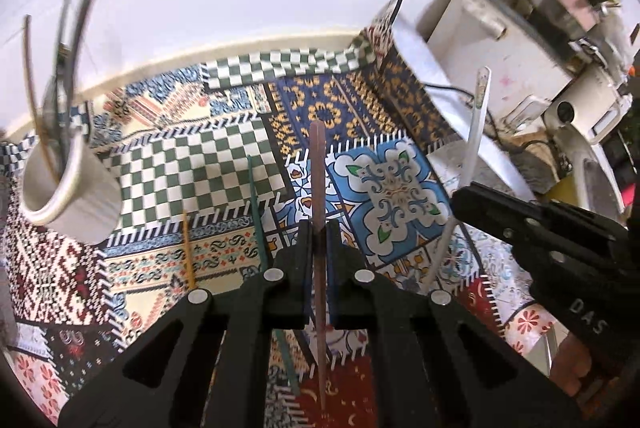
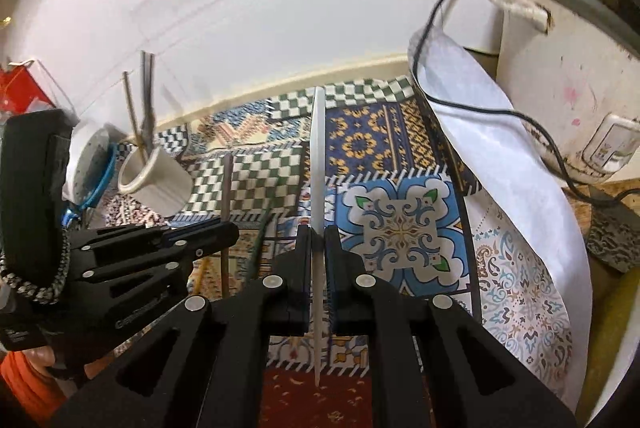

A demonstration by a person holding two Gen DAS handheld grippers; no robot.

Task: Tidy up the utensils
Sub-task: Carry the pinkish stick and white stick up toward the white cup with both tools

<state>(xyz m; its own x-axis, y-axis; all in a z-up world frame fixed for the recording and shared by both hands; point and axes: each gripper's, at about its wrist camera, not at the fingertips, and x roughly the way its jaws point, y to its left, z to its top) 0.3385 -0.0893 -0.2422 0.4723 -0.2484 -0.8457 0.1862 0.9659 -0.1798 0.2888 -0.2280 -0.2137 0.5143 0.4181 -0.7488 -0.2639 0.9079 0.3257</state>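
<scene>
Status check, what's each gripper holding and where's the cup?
Left gripper shut on brown chopstick. Right gripper shut on white chopstick. White ceramic cup upright, utensils inside. Green stick, yellow stick on patterned cloth.

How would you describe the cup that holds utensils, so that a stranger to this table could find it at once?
Start from the patchwork-patterned tablecloth and go to its left side, near the white wall. There stands a plain white cup with several thin utensils sticking up out of it. The green stick and yellow stick nearby lie flat on the cloth.
</scene>
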